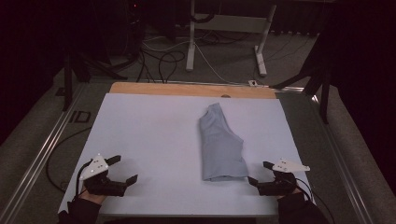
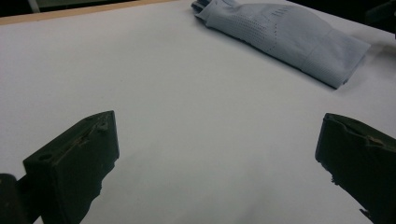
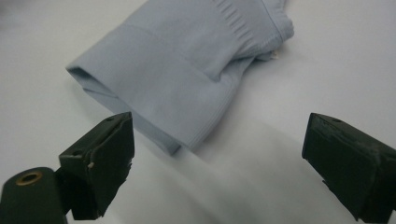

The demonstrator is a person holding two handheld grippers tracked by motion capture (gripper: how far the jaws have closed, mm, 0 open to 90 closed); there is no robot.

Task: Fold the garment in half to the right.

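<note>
A folded pale-blue garment [image 1: 221,144] lay on the white sheet [image 1: 149,135] that covered the table, right of its middle, running lengthwise away from the person with its wider hemmed end toward the near edge. The left gripper [image 1: 125,169] sat near the front left corner of the sheet, well apart from the garment, its jaws spread wide and holding nothing; in the left gripper view [image 2: 217,154] only bare sheet lay between them, and the garment [image 2: 285,39] stretched across the far upper right. The right gripper [image 1: 259,172] rested just beside the garment's near right corner, its jaws also wide open and empty. In the right gripper view [image 3: 219,149] the hemmed corner of the garment [image 3: 187,70] lay just ahead of the jaws, closer to the left one, with no contact to be seen. A strip of bare wood [image 1: 187,88] showed along the table's far edge beyond the sheet.
</note>
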